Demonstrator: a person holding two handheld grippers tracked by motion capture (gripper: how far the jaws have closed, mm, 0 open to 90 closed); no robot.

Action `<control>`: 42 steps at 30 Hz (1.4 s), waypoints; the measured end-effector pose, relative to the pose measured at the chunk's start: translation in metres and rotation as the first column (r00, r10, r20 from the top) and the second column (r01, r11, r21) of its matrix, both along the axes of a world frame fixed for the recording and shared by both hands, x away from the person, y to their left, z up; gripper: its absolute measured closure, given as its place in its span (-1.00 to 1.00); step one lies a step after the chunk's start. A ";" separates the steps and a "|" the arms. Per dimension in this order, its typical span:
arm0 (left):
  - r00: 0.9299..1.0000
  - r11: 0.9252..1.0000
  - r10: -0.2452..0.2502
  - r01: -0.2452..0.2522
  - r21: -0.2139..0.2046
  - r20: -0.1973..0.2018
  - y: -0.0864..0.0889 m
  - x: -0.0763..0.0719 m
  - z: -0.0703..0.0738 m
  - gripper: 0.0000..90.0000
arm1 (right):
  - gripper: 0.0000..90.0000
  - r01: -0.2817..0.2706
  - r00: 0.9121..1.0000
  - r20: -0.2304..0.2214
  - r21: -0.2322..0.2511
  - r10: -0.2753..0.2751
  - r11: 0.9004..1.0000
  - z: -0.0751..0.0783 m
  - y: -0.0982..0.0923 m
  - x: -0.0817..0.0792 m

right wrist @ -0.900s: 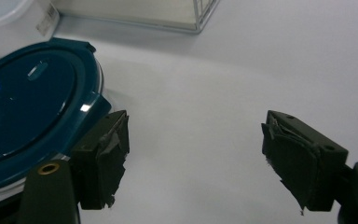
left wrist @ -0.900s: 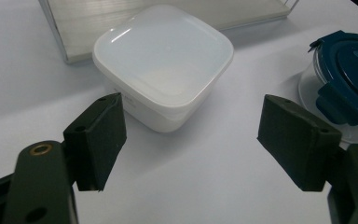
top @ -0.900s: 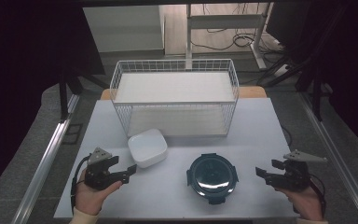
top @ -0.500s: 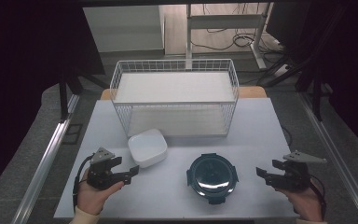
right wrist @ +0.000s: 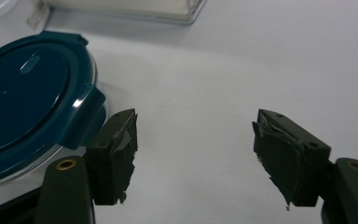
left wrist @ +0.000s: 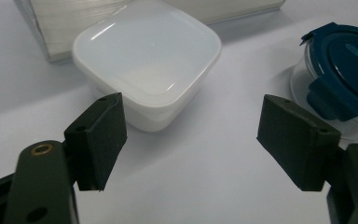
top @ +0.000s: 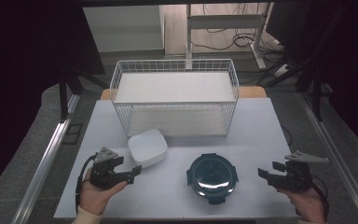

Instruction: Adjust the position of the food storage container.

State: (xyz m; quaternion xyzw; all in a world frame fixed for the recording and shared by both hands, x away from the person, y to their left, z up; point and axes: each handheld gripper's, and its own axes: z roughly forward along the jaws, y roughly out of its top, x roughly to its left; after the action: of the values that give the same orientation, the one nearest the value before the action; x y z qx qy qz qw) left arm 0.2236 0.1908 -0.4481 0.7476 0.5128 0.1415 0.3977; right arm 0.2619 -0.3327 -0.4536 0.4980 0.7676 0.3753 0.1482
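A white square lidded container [top: 148, 148] sits on the white table [top: 261, 126], in front of the wire basket. My left gripper [top: 135, 171] hovers just in front-left of it, open, with nothing between its jaws. In the left gripper view the white container [left wrist: 149, 60] lies just beyond the left gripper [left wrist: 191, 140]. To its right is a round glass container with a dark blue clip lid [left wrist: 342, 70]. That round container [top: 212, 177] stands at the table's front centre. My right gripper [top: 264, 173] is open to its right, a little apart from it. The blue lid [right wrist: 23, 98] shows left of the right gripper [right wrist: 193, 149].
A white wire basket [top: 175, 95] with a white liner stands at the back middle of the table. A metal rail [top: 46, 158] runs along the table's left side and another along its right. Dark floor and cables lie beyond the far edge.
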 end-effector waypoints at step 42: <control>1.000 1.000 0.000 0.000 0.007 -0.024 -0.003 0.001 -0.001 -0.50 | 0.98 -0.210 0.964 -0.200 -0.169 0.175 0.963 -0.003 0.080 0.019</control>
State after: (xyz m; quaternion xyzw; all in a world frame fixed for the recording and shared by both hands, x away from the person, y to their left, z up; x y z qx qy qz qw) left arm 0.2250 0.1878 -0.4494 0.7507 0.5170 0.1341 0.3888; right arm 0.2813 -0.2524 -0.4571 0.4367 0.8550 0.2662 0.0858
